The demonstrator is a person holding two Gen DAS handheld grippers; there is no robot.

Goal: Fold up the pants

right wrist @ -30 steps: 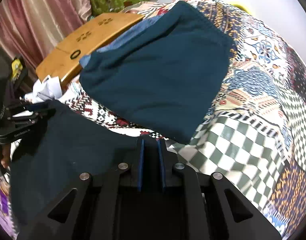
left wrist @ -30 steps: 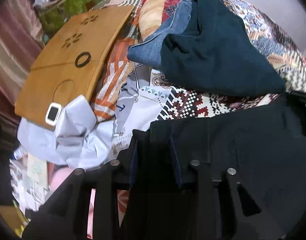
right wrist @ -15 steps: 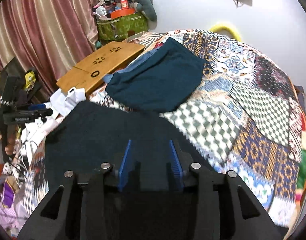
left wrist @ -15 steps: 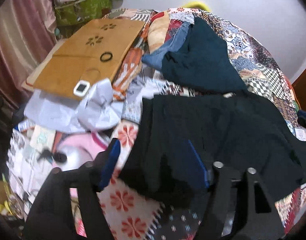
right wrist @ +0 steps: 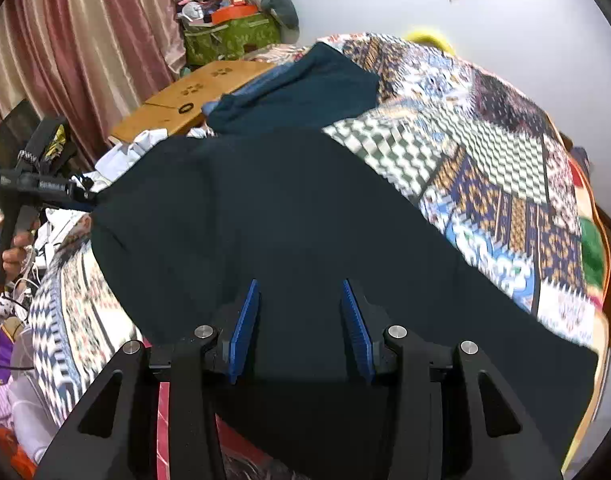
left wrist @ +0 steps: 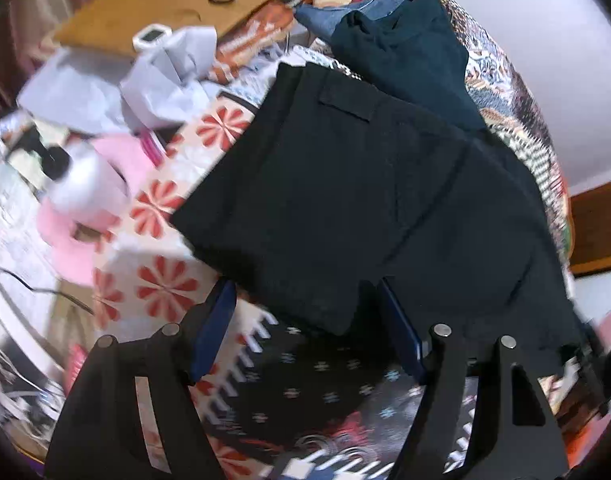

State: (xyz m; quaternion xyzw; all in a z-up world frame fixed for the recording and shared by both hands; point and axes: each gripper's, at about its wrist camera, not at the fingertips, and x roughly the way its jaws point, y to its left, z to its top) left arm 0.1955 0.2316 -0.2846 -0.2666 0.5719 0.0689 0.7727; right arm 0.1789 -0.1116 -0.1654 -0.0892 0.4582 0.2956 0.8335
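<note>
The black pants (left wrist: 357,200) lie spread on the patchwork bed (right wrist: 505,184), the left gripper (left wrist: 305,320) at their near corner with fingers spread and seemingly gripping nothing, the right gripper (right wrist: 301,320) above them, fingers likewise apart and empty.

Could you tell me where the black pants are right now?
The black pants lie spread on the patchwork quilt ahead of both open grippers, just in front of the teal garment.

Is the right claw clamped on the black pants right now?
No, the right claw is open, its blue fingers apart above the black pants.
</note>
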